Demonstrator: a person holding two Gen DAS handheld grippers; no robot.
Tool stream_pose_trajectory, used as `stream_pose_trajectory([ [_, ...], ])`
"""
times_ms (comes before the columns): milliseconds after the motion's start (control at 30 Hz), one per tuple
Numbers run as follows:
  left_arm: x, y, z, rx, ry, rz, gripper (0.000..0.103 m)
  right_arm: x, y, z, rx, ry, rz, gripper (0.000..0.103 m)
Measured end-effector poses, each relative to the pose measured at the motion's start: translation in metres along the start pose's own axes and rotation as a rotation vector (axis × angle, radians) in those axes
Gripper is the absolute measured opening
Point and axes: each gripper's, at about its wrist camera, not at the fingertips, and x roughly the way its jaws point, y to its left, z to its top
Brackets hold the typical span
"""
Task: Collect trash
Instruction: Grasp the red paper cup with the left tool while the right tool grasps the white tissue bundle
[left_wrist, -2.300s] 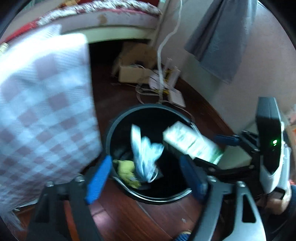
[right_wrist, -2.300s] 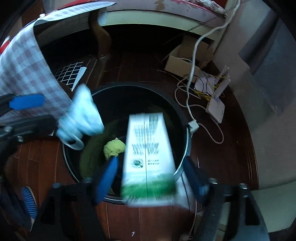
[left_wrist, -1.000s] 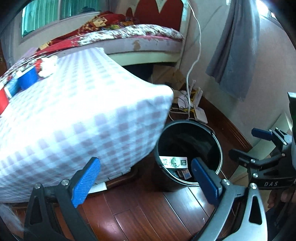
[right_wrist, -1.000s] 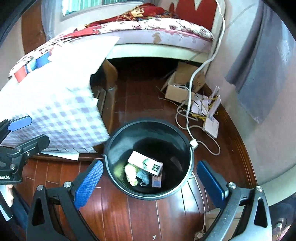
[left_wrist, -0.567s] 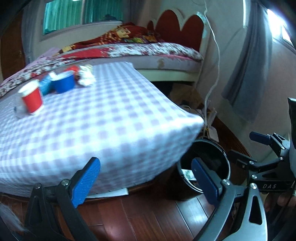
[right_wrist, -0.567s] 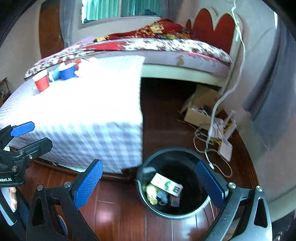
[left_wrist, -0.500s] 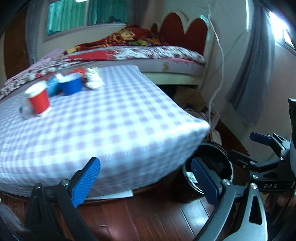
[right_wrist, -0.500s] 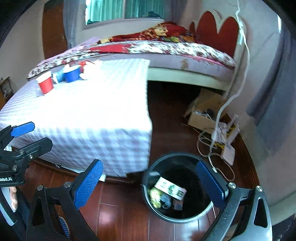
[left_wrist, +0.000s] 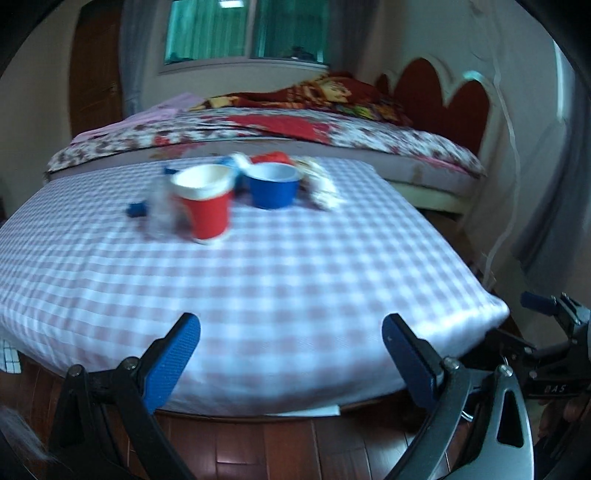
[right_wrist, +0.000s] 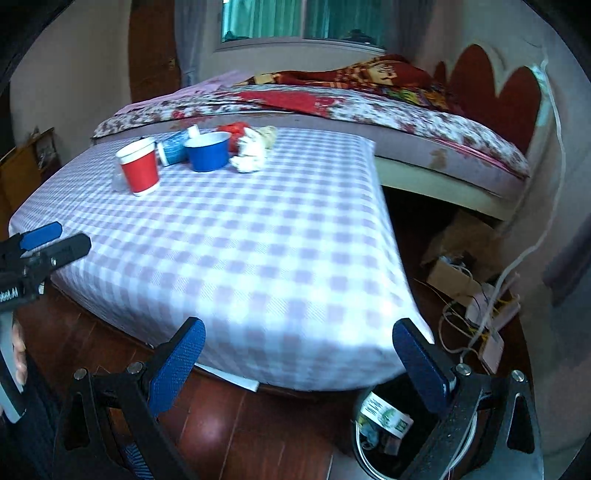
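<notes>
Nearest, the left gripper (left_wrist: 291, 354) and the right gripper (right_wrist: 299, 358) both stand wide open w/ nothing between the blue pads. Low beside the right one is the round black trash bin (right_wrist: 364, 456) on the dark red wood floor (right_wrist: 229, 424); a white-green carton lies inside.

Next comes the table w/ lilac-white checked cloth (right_wrist: 258, 240), soft and hanging over the edge. The remaining trash sits at its far side, well apart from both grippers: a red paper cup w/ white rim (right_wrist: 140, 170), a blue paper bowl (right_wrist: 207, 151), a crumpled white paper ball (right_wrist: 251, 151), and some smaller blue and red pieces behind, too blurred to name.

I judge the cup and bowl as light, thin, easy to crush, so pinch the rim or wall gently. The paper ball is soft, can be taken anywhere.

Beyond is a bed w/ red floral cover (right_wrist: 369, 99), a red heart-shaped headboard (right_wrist: 509, 92), and a window w/ green curtain (right_wrist: 295, 18).
</notes>
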Motion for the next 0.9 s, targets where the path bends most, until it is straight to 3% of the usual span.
stream_pose_trajectory([
  [167, 0.025, 0.036, 0.025, -0.045, 0.003, 0.042, 0.092, 0.025, 0.015, 0.035, -0.008, 0.027, 0.065, 0.102],
  [233, 0.039, 0.042, 0.033, -0.040, 0.017, 0.050, 0.084, 0.038, 0.022, 0.049, -0.022, 0.031, 0.086, 0.102],
  [433, 0.079, 0.051, 0.049, -0.040, 0.044, 0.085, 0.085, 0.086, 0.039, 0.094, -0.048, 0.040, 0.134, 0.102],
  [533, 0.096, 0.056, 0.057, -0.059, 0.057, 0.080, 0.085, 0.113, 0.040, 0.116, -0.039, 0.046, 0.139, 0.091],
  [767, 0.121, 0.066, 0.074, -0.077, 0.077, 0.073, 0.084, 0.175, 0.039, 0.160, 0.010, 0.085, 0.157, 0.082],
  [900, 0.133, 0.070, 0.077, -0.100, 0.091, 0.067, 0.078, 0.199, 0.040, 0.176, 0.036, 0.107, 0.163, 0.074],
])
